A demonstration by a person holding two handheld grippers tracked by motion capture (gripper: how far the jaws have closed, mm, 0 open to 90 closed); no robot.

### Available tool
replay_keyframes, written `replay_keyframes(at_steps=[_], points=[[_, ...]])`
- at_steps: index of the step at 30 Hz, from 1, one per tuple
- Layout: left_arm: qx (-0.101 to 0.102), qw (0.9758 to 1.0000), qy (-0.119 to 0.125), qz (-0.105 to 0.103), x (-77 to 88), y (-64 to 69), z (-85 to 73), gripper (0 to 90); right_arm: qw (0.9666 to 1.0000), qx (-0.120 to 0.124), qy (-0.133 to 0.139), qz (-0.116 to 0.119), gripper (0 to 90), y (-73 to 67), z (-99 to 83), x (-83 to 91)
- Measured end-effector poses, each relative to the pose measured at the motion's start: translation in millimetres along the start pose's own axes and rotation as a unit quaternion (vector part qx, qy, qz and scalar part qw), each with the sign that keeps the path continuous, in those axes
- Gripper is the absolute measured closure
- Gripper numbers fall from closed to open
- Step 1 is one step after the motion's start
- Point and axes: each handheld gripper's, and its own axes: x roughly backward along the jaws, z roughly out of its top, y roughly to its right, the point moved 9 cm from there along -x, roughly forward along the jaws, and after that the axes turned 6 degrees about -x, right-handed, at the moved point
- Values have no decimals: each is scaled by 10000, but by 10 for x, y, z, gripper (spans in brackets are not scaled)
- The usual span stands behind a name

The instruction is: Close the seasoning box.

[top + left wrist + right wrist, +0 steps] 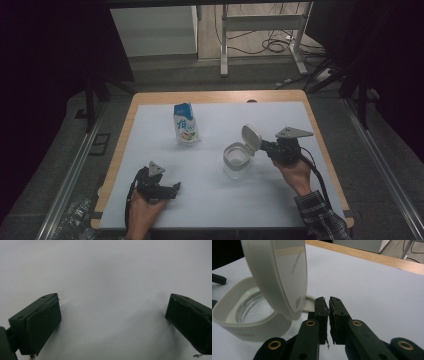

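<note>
Near the front edge of the tabletop [220, 200], toward its left corner: left gripper [172, 189] resting low on the white surface, jaws spread wide, nothing between them but bare white in the left gripper view; hand and forearm cut off by the bottom of the high view. Toward the right edge, a little farther in: right gripper [263, 146], held in a hand with a plaid sleeve, grey three-cornered plate on top, cable trailing back to the wrist. Jaws nearly pressed together, a thin slit between the pads in the right gripper view [328, 315], nothing visibly pinched; tips just beside the hinge side of the container [236, 159], contact impossible to confirm. Container right of centre: clear body, white rim, white flip lid [251, 136] standing open and tilted up toward the right gripper; lid lettering too small to read, contents behind the glassy wall hard to make out. Farther back, left of centre and well apart from both grippers: blue-and-white pouch [185, 125] standing upright, its print illegible. Beyond the far wooden edge: dim floor, a metal stand, loose cables in shadow.
</note>
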Motion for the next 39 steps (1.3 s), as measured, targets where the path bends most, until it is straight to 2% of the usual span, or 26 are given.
replay_keyframes(at_steps=[5,8,10,12,14,17,19,26,29,33,34,35,39], points=[[5,10000,-16,3,-1,0,0,7,10000,17,-63,-66,785,36,-88,41],[9,10000,-33,-5,-1,-2,-1,5,9997,46,-136,-178,739,68,-173,63],[10,10000,-37,-6,-2,-3,-1,4,9994,26,-217,-278,674,99,-264,81],[10,10000,-36,-7,-2,-3,0,4,9992,41,-253,-315,657,109,-297,84],[16,10000,-33,-9,-3,-2,0,4,9984,49,-394,-404,602,141,-400,82],[44,10000,-13,-20,-5,0,4,4,9978,68,-477,-458,561,161,-462,77],[49,10000,-6,-25,-5,-1,4,4,9964,97,-658,-532,505,188,-569,57],[38,10000,-15,-30,0,-6,1,5,9954,63,-763,-580,449,224,-720,18],[54,10000,-8,-38,3,-10,2,8,9923,217,-940,-776,418,254,-784,-11],[170,9998,73,-74,17,-24,11,29,9913,236,-1035,-778,372,273,-832,-45],[192,9997,89,-111,23,-28,13,31,9927,143,-947,-728,366,278,-840,-54],[205,9997,88,-132,25,-30,15,31,9927,143,-947,-728,366,278,-840,-54],[157,9996,87,-199,30,-54,59,36,9933,166,-919,-688,329,267,-851,-64]])
